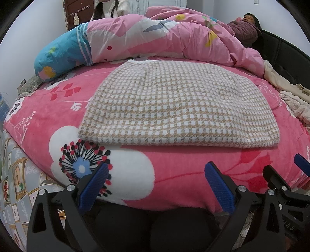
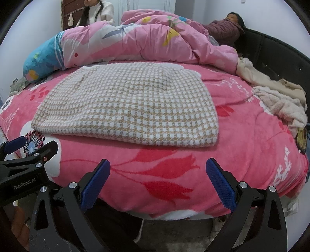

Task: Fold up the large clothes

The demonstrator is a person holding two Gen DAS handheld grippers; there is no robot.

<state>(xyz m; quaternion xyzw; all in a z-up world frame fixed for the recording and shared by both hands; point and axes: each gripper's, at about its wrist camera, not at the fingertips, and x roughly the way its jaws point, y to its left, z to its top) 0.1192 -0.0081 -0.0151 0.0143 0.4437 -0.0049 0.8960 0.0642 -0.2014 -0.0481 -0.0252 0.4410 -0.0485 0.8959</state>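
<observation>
A beige-and-white checked garment [image 1: 174,108] lies folded into a flat rectangle on the pink floral bed cover [image 1: 174,170]; it also shows in the right wrist view [image 2: 131,108]. My left gripper [image 1: 157,172] is open and empty, held at the bed's near edge short of the garment. My right gripper [image 2: 158,170] is open and empty too, at the near edge below the garment's right half. The right gripper shows at the right edge of the left wrist view [image 1: 284,174]. The left gripper shows at the left of the right wrist view [image 2: 29,151].
A rolled pink and blue duvet [image 1: 155,38] lies across the back of the bed. Cream clothes [image 2: 279,97] are piled at the right. A person [image 2: 226,27] lies at the back right by a black headboard [image 2: 281,58]; another [image 2: 96,13] sits behind.
</observation>
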